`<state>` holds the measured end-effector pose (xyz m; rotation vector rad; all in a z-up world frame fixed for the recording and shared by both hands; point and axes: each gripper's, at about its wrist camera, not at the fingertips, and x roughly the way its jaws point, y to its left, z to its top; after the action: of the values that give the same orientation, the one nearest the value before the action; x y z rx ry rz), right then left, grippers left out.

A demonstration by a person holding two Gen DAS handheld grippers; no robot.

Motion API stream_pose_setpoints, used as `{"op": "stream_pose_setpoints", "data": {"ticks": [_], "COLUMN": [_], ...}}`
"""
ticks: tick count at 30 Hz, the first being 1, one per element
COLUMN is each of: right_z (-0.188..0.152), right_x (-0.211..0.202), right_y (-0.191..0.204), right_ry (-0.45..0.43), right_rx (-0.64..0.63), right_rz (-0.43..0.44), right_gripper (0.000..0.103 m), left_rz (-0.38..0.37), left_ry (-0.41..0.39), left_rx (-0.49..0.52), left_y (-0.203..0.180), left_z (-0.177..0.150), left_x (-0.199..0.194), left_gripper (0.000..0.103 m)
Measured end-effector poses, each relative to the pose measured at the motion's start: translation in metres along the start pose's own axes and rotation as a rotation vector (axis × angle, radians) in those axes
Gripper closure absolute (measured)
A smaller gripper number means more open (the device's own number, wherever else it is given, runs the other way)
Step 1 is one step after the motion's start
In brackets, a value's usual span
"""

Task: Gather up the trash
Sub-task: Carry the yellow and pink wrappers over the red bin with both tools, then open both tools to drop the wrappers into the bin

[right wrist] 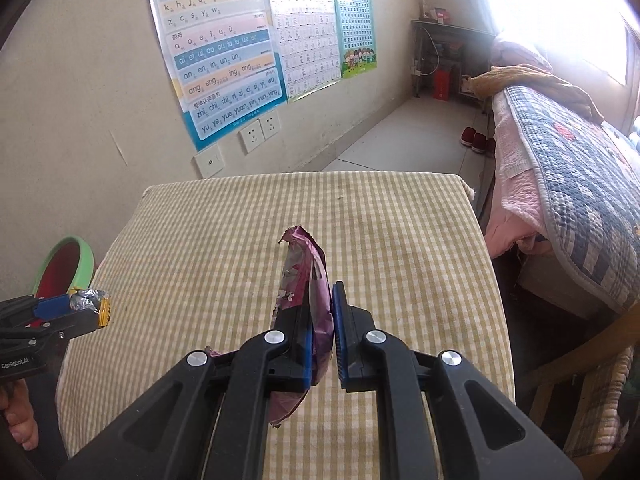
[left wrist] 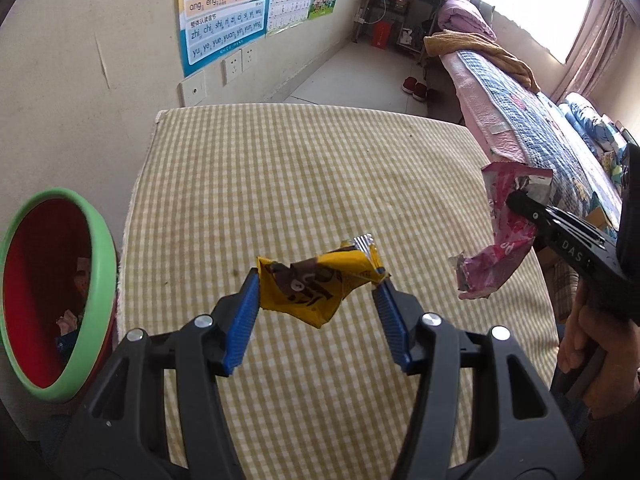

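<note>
Two hand-held grippers each hold a crumpled snack wrapper above a table covered in a yellow-and-white checked cloth.

At far left, a round bin with a green rim and red inside stands just beside the table's left edge, with some scraps visible inside it. Next, the left gripper has its blue-padded fingers clamped on the two ends of a crumpled yellow and brown foil wrapper, held clear of the cloth. To the right, the right gripper is closed on a crinkled pink and purple plastic wrapper, pinched upright between its pads. Farther right is a bed with a blue patchwork quilt.
</note>
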<state>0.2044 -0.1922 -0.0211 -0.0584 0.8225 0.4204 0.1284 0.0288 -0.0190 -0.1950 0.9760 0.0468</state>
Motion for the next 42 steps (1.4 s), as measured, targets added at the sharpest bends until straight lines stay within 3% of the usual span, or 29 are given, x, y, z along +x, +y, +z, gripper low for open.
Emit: {"op": "stream_pose_setpoints", "data": {"ticks": [5,22,36,42], "right_z": [-0.004,0.005,0.034,0.035], "right_x": [-0.007,-0.012,0.022,0.043], "right_y": [0.03,0.165,0.321,0.368], "right_ry": [0.008,0.017,0.008,0.04], "right_rx": [-0.06,-0.267,-0.419,-0.453], "right_rz": [0.017,0.119,0.316,0.373], "right_gripper": [0.093,0.093,0.093,0.092], "left_rz": [0.047,0.178,0.157,0.143], "left_ry": [-0.038,-0.177,-0.229,-0.222], "left_rx": [-0.024,-0.257,-0.438,-0.472], "left_y": [0.034,0.171,0.254,0.279], "left_z": [-0.019,-0.048,-0.064,-0.068], "left_x": [-0.025,-0.085,-0.106,-0.11], "left_gripper": [0.049,0.049,0.049,0.048]}}
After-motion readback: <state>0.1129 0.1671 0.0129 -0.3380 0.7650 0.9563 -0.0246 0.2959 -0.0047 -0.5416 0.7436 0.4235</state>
